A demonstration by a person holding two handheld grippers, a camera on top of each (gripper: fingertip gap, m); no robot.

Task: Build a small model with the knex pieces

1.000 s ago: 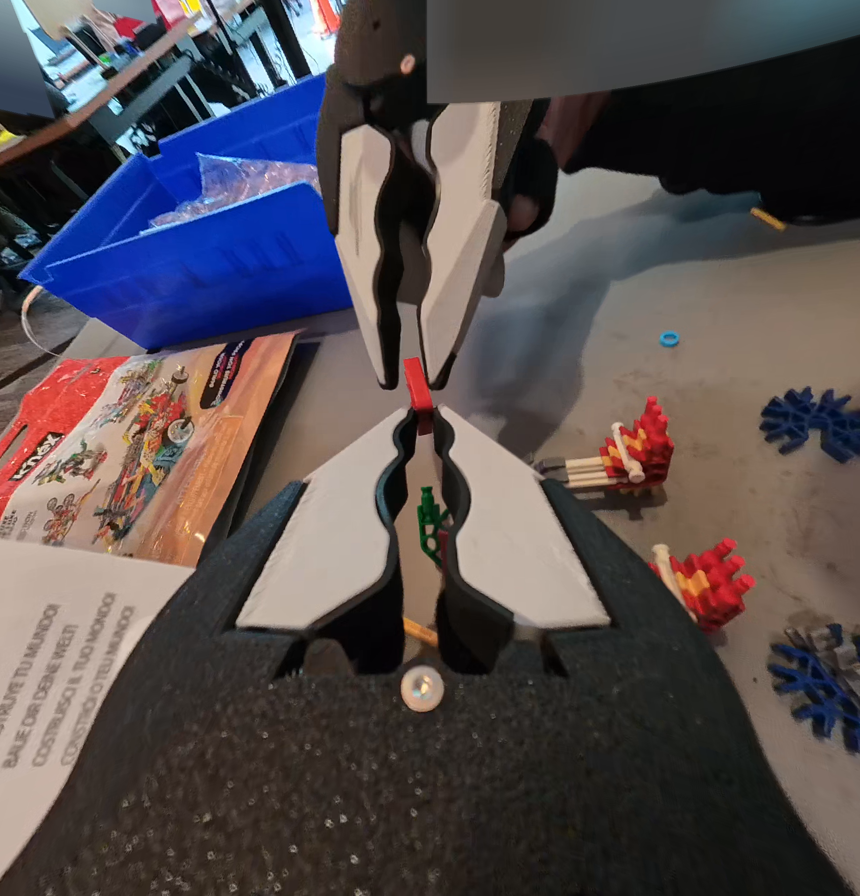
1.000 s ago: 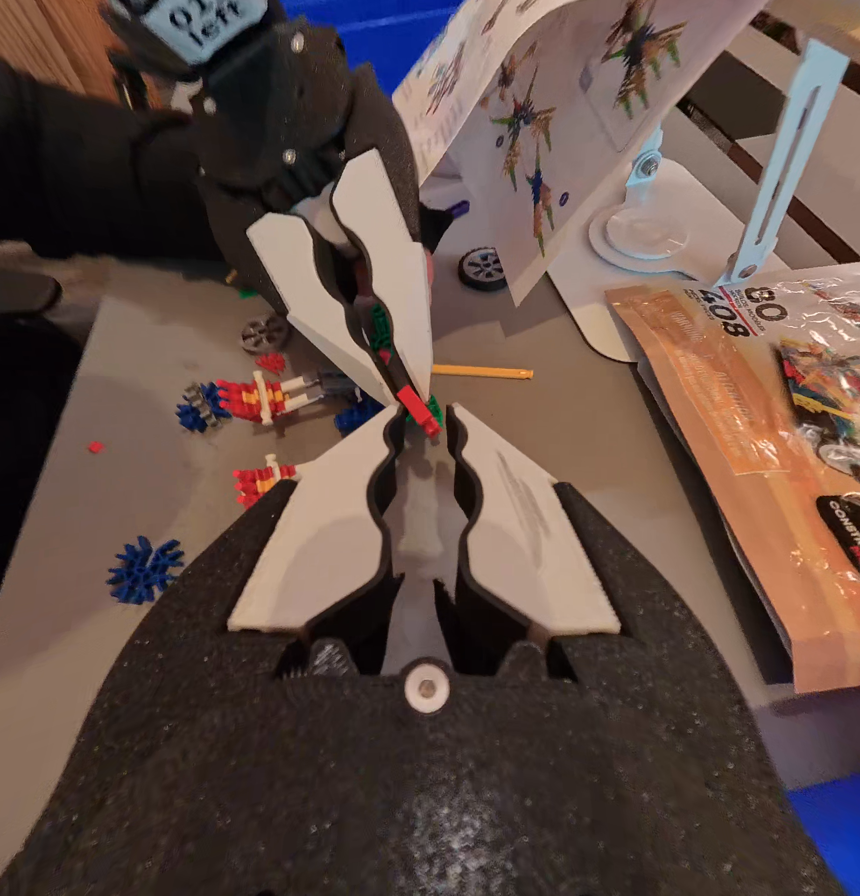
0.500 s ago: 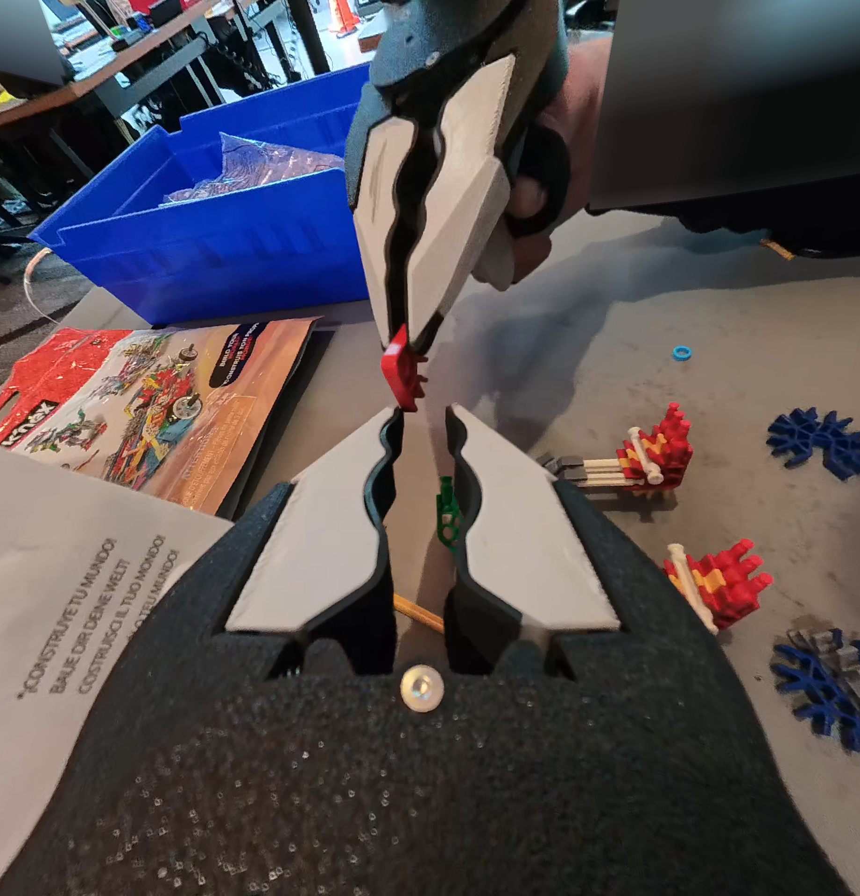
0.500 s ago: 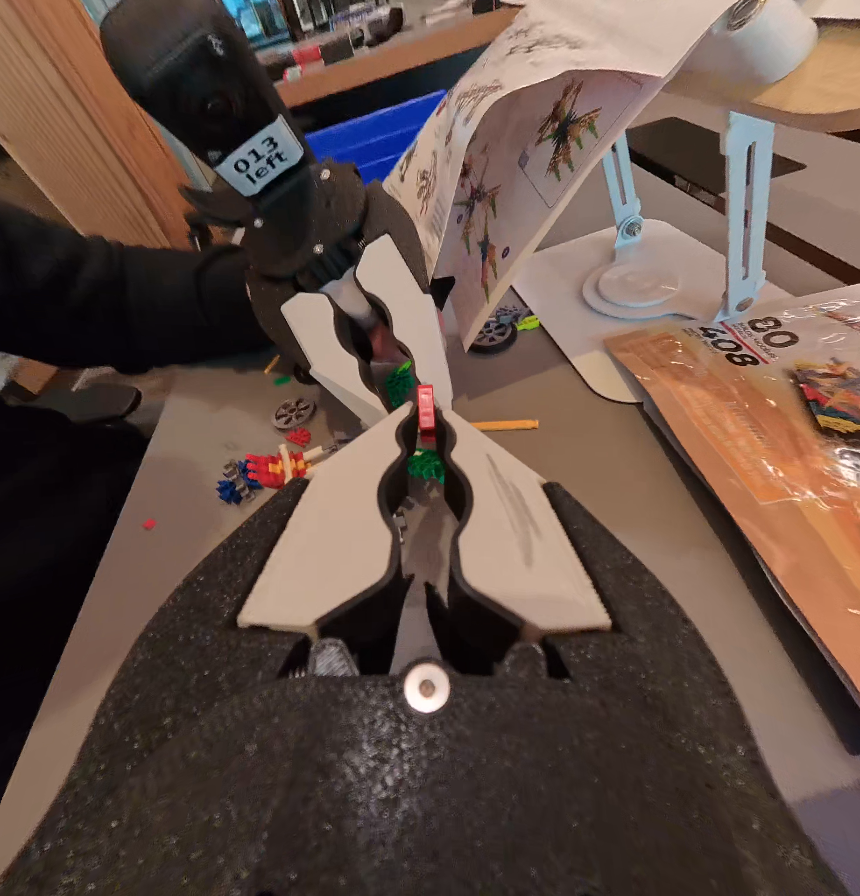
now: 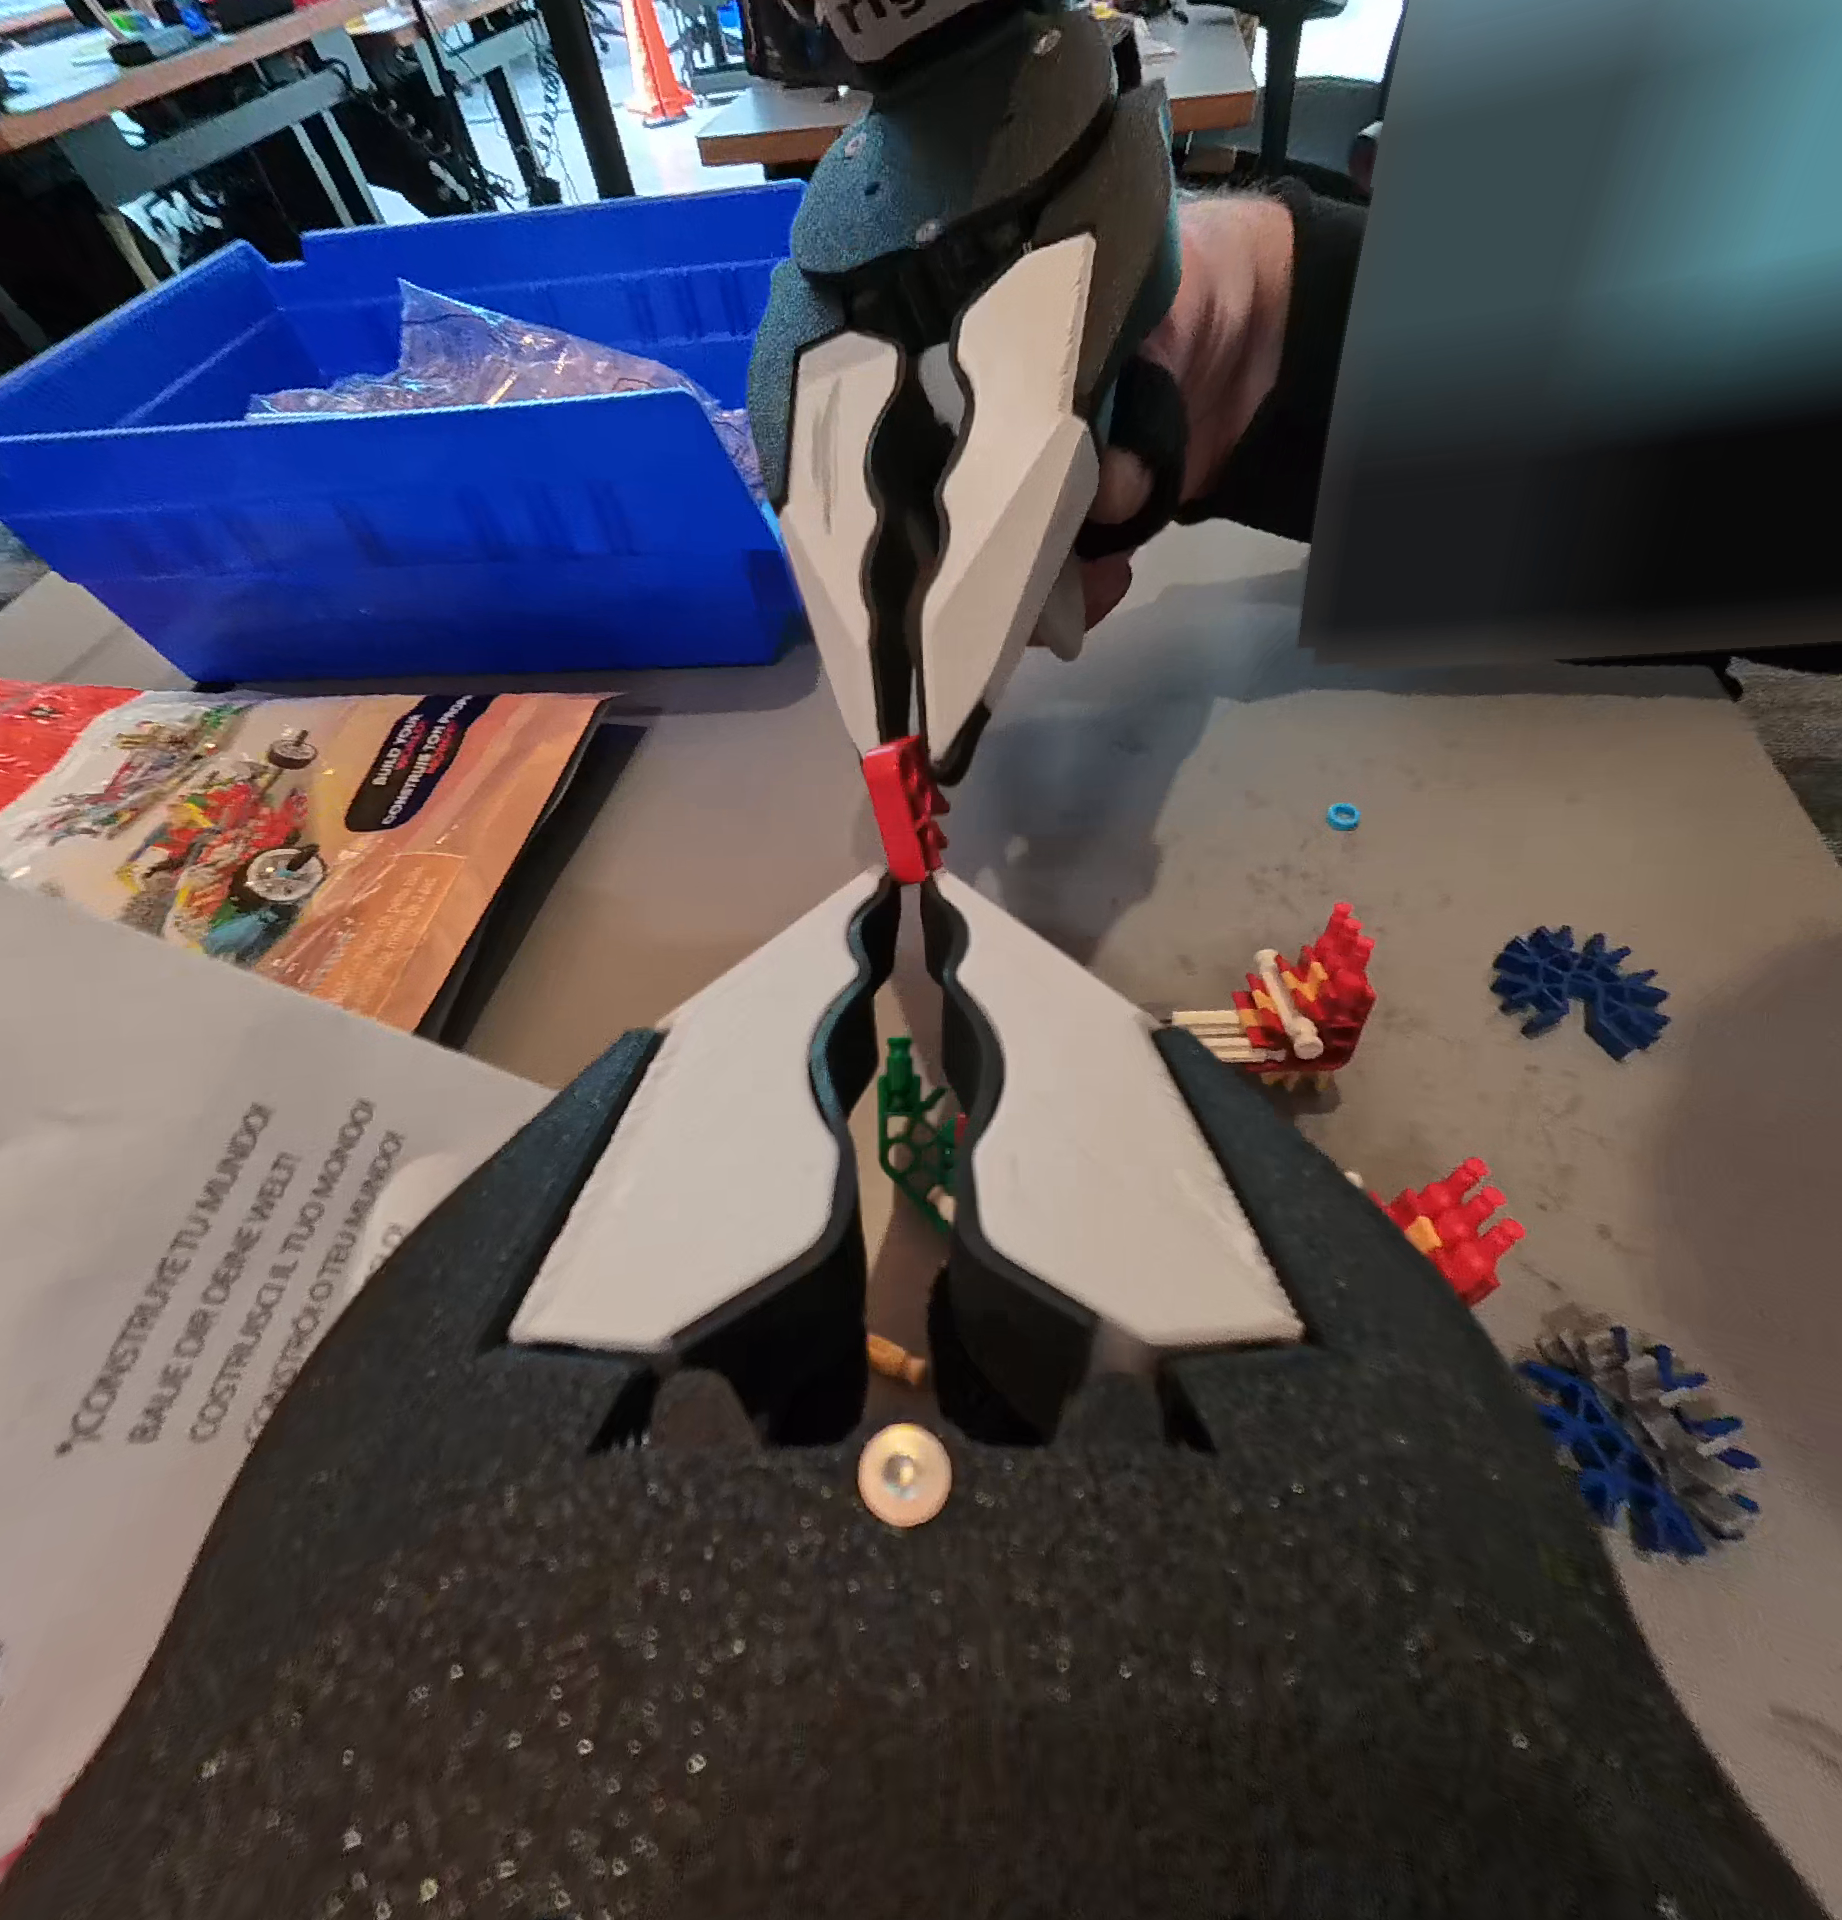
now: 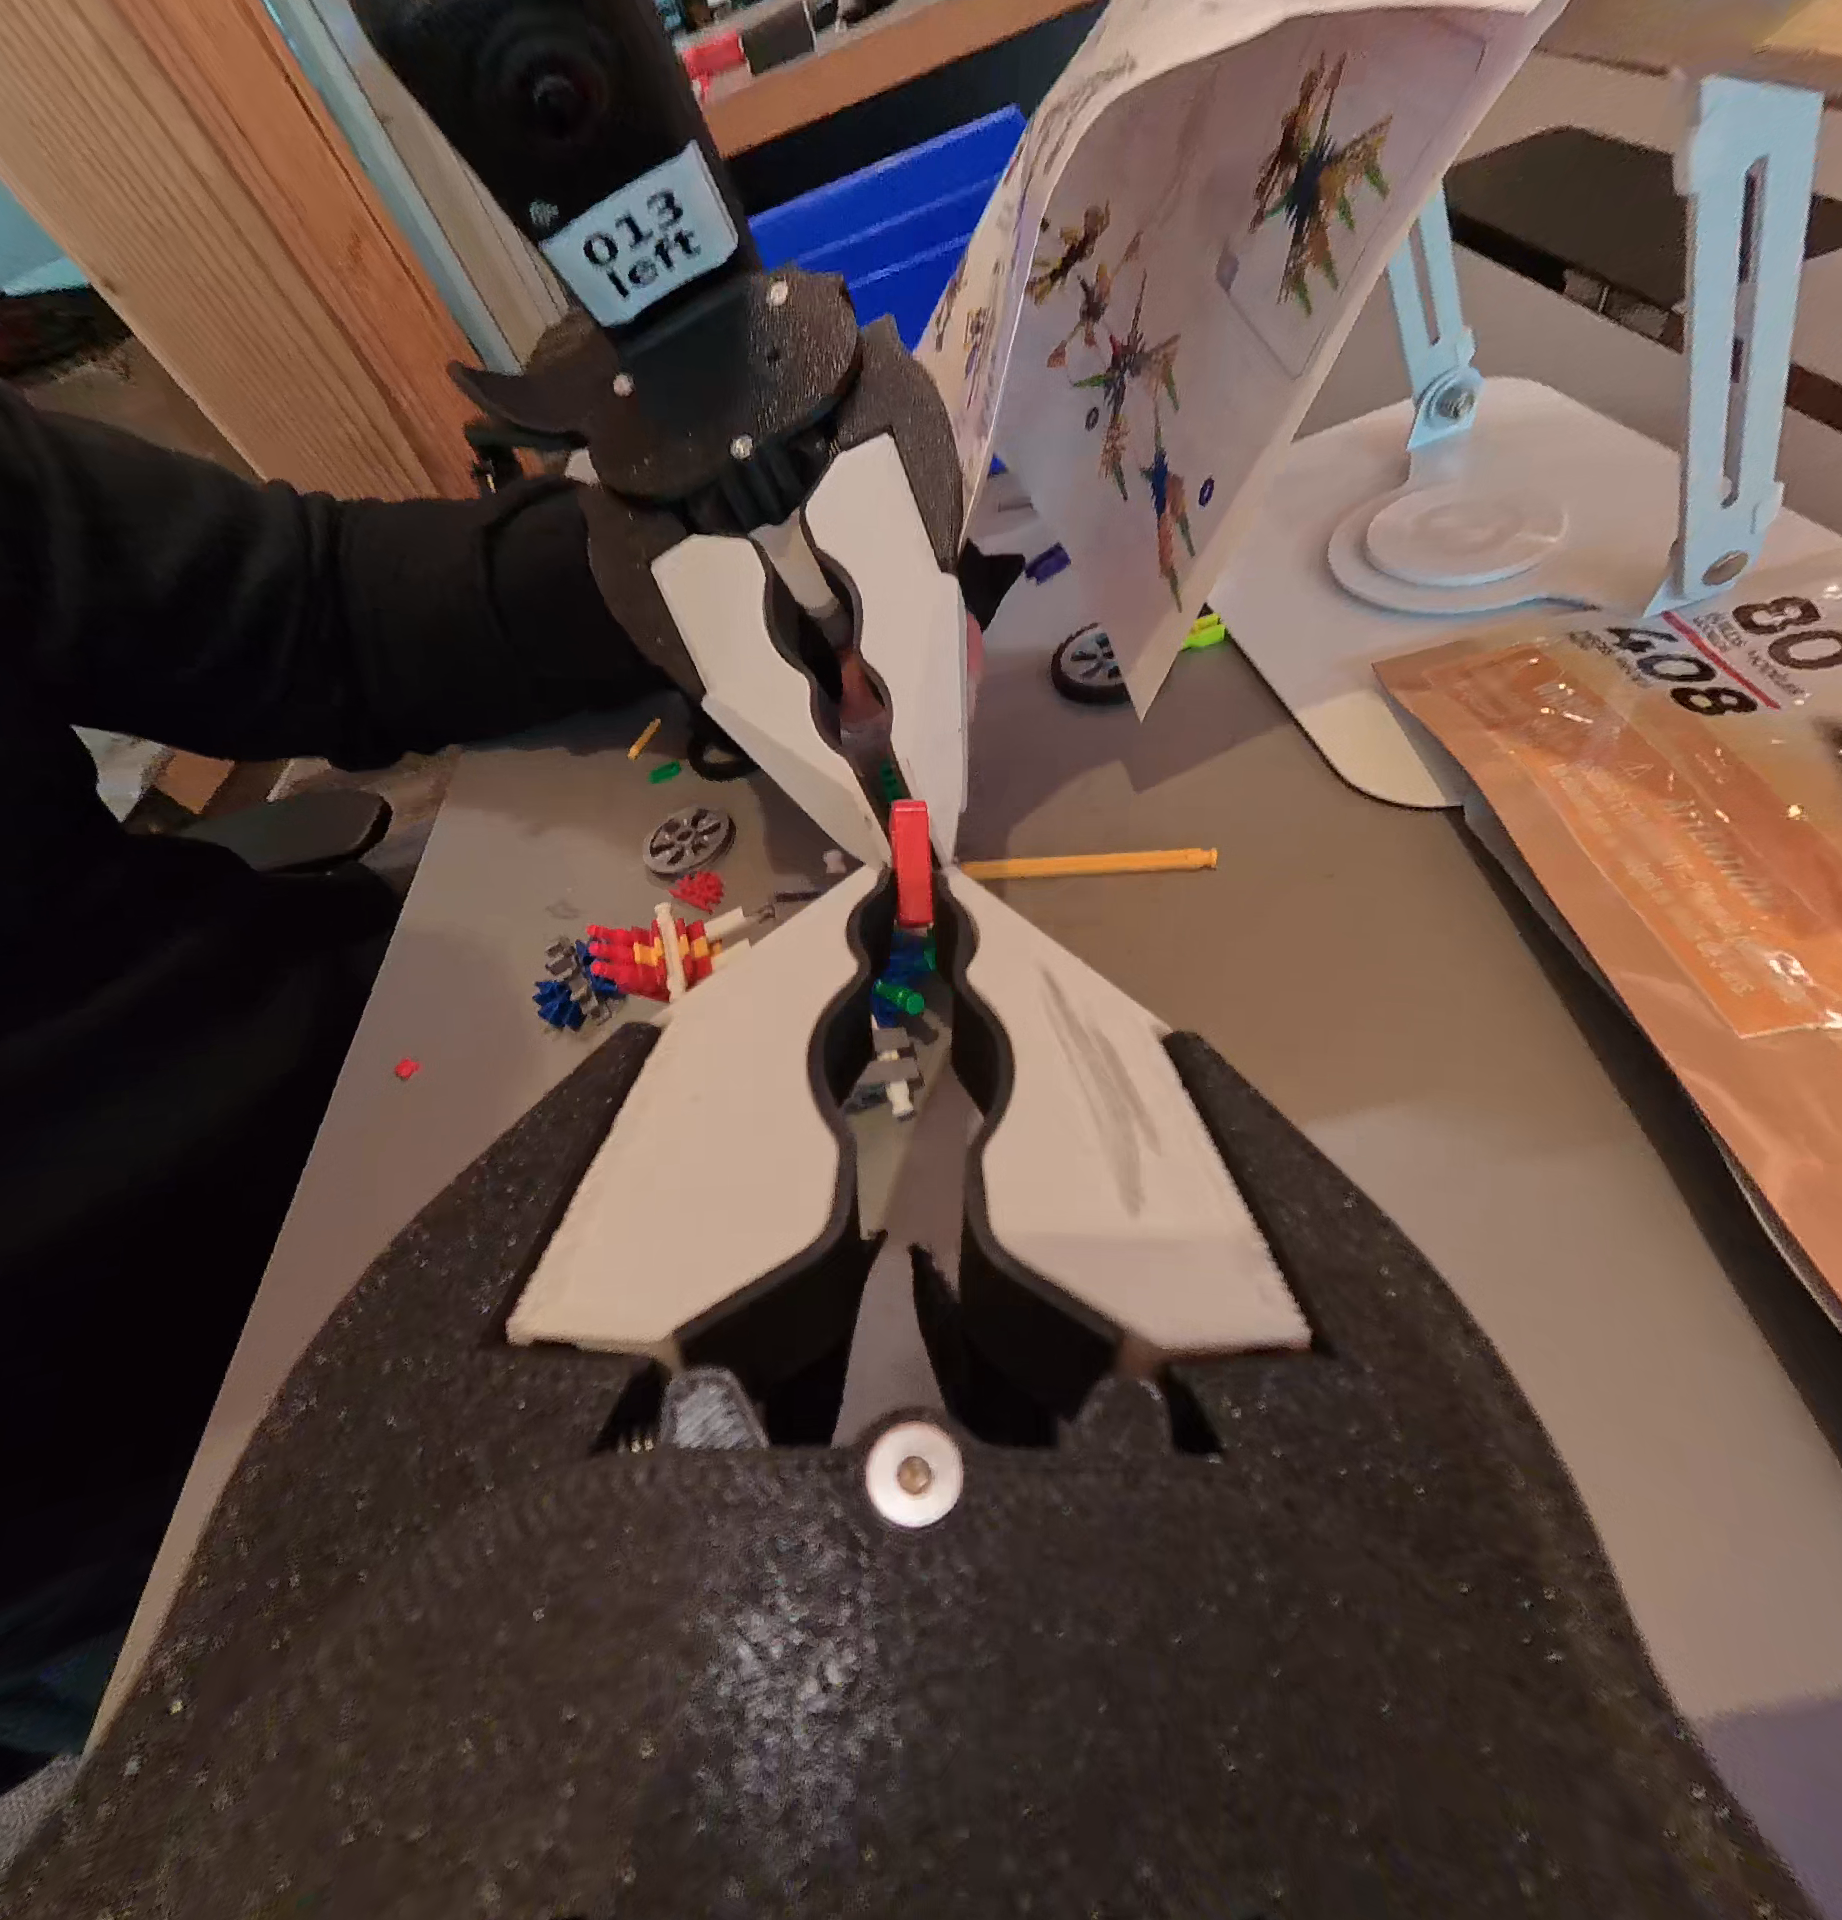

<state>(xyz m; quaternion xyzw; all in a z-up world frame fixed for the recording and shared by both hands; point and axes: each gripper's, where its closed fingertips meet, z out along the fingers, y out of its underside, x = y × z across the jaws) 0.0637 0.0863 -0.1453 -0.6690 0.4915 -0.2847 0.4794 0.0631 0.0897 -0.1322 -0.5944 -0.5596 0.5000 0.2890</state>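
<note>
My right tongs (image 6: 912, 883) and my left tongs (image 5: 904, 896) met tip to tip above the bench (image 5: 1519, 790), both pressed together on one red connector piece (image 5: 904, 805). Directly below that piece a green connector (image 5: 912, 1138) lay on the bench. Beside it sat a red and white cluster (image 5: 1301, 1003), with the blue bin (image 5: 397, 520) well behind.

Black speckled gripper bodies (image 5: 896, 1662), 2 white pointed fingers (image 6: 1093, 1122) each, silver screw (image 6: 913, 1472), black sleeve (image 6: 273, 613).
</note>
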